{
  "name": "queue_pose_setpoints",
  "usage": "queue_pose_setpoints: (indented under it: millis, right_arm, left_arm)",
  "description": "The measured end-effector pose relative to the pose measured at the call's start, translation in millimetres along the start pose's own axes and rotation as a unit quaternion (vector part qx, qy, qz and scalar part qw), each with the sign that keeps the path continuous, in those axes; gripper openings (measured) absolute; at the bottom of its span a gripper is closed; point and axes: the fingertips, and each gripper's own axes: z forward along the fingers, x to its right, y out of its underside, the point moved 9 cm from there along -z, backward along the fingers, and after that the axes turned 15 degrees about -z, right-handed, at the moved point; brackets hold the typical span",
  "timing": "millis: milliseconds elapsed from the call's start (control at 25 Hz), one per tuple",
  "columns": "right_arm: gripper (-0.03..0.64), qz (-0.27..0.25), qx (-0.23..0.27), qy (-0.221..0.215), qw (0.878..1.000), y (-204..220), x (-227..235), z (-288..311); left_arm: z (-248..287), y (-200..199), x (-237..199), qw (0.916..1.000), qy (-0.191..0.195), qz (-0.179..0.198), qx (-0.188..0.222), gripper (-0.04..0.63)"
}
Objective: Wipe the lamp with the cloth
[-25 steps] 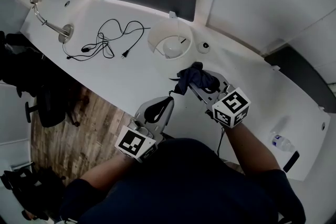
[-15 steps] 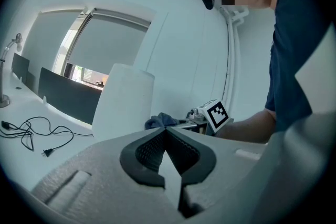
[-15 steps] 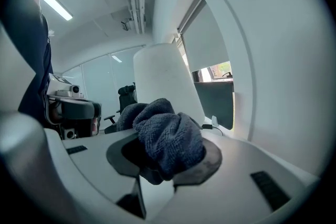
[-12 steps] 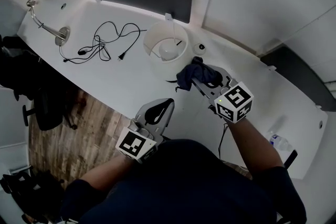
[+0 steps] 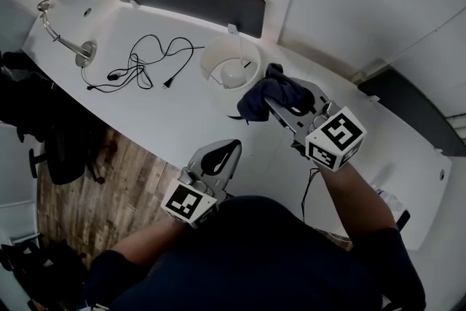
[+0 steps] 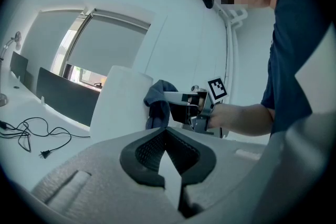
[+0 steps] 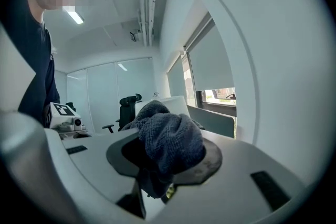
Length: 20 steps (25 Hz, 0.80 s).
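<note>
Two grippers are in play, but only one works; the right gripper is clenched on the cloth, a dark blue, nubbly terry bunched into a soft wad that spills out past the jaws; the wad sits at the right flank of the lamp, against its shade or just beside it, which of the two I cannot tell; the left gripper hangs in front of the lamp, nearer the person, its ribbed black pads closed together on nothing; the lamp has a white drum shade, smooth and matt, open at the top with the bulb showing inside; a thin black cord lies in loose loops on the glossy white desk left of the lamp, its plug free; I judge the step in hand to be the start of the wipe on the shade's outer wall; the next move likely calls for light pressure swept round the curve, since a thin shade may dent or the lamp tip; the idle gripper could steady it from the opposite side
</note>
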Motion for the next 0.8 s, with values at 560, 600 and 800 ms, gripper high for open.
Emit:
queue_pose_setpoints:
  millis: [560,600,800]
  right_arm:
    - [0.129,-0.013,0.054,0.025,0.998,-10,39,5]
    - [0.129,-0.009,0.051,0.028,0.998,-4,40,6]
    - [0.129,0.018,0.014,0.038,0.999,33,45,10]
  left_arm:
    - [6,6,-3,0.9998,-0.014,-0.001,-0.017,0.006]
    - [7,6,-4,0.9997,-0.016,-0.002,-0.018,0.006]
    - [11,11,-8,0.9993,-0.024,-0.004,-0.028,0.006]
